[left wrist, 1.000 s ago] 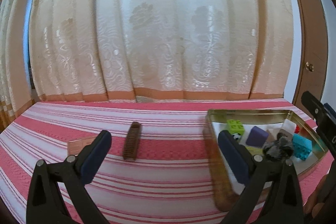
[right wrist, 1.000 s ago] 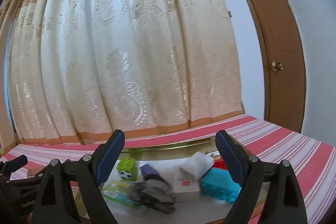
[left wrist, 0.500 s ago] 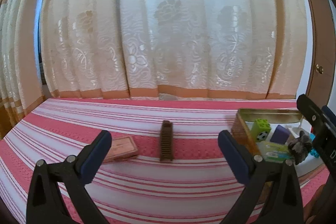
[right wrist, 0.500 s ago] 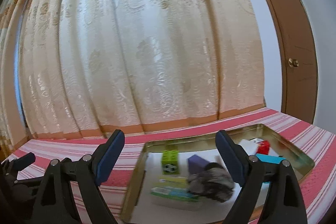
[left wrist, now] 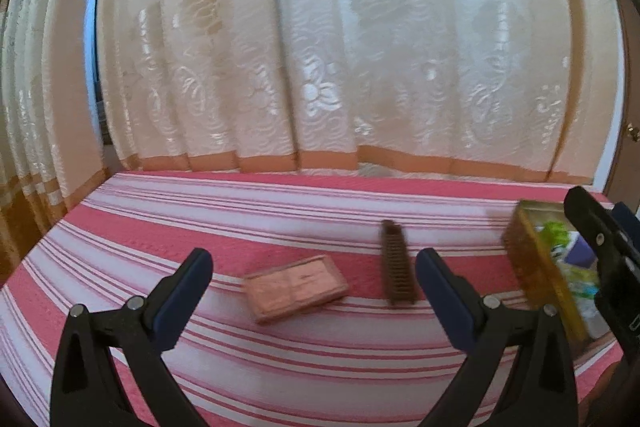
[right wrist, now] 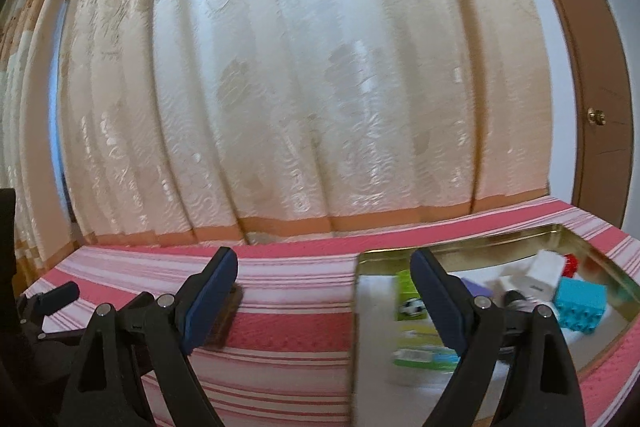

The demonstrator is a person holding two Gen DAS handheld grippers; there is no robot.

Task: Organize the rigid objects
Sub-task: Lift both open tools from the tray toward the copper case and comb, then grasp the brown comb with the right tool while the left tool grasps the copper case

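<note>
left gripper (left wrist: pixel 314 289) and right gripper (right wrist: pixel 324 291), both wide open and empty, above the striped cloth (left wrist: pixel 200 223), where the flat pink case (left wrist: pixel 295 287), seemingly light and stiff, invites an edge grip, brown comb (left wrist: pixel 396 265) beside, tin tray (right wrist: pixel 460 255) farther right.

Under me was a flat top covered with a pink-and-white striped cloth (left wrist: pixel 320 355). A flat pinkish-brown rectangular case (left wrist: pixel 295 287) lay on the stripes, turned a bit sideways. Near it, on its right, lay a dark brown comb with many teeth (left wrist: pixel 396 269), and the two did not touch. Farther right sat a shiny gold metal tray (right wrist: pixel 448 254), also right on the cloth. The cloth ran back to the bottom of a cream curtain (left wrist: pixel 340 67).
</note>
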